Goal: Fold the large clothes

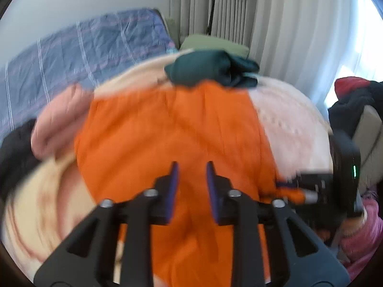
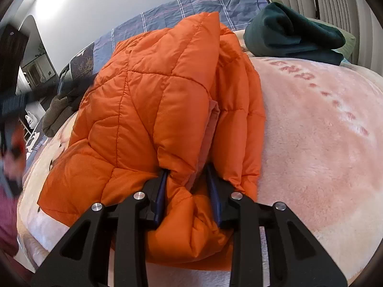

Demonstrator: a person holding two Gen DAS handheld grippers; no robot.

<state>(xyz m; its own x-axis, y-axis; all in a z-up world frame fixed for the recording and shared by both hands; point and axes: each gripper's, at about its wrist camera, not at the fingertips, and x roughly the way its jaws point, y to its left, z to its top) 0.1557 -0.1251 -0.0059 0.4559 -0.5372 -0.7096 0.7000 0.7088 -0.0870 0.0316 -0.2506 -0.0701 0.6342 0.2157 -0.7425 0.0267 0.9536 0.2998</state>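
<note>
Lying lengthwise up the bed [image 2: 323, 143], the folded orange jacket [image 2: 148, 100] runs away from the cameras toward the plaid quilt [image 2: 191, 7]. Right gripper [image 2: 188, 191] angles down, fingers clamped on the near hem. Left gripper [image 1: 191, 186] hovers above the jacket, fingers apart, empty; its view is blurred.

I see dark pink lettering on the pink blanket [image 2: 323, 124], upper right of my right wrist view, upside down and unreadable.
</note>
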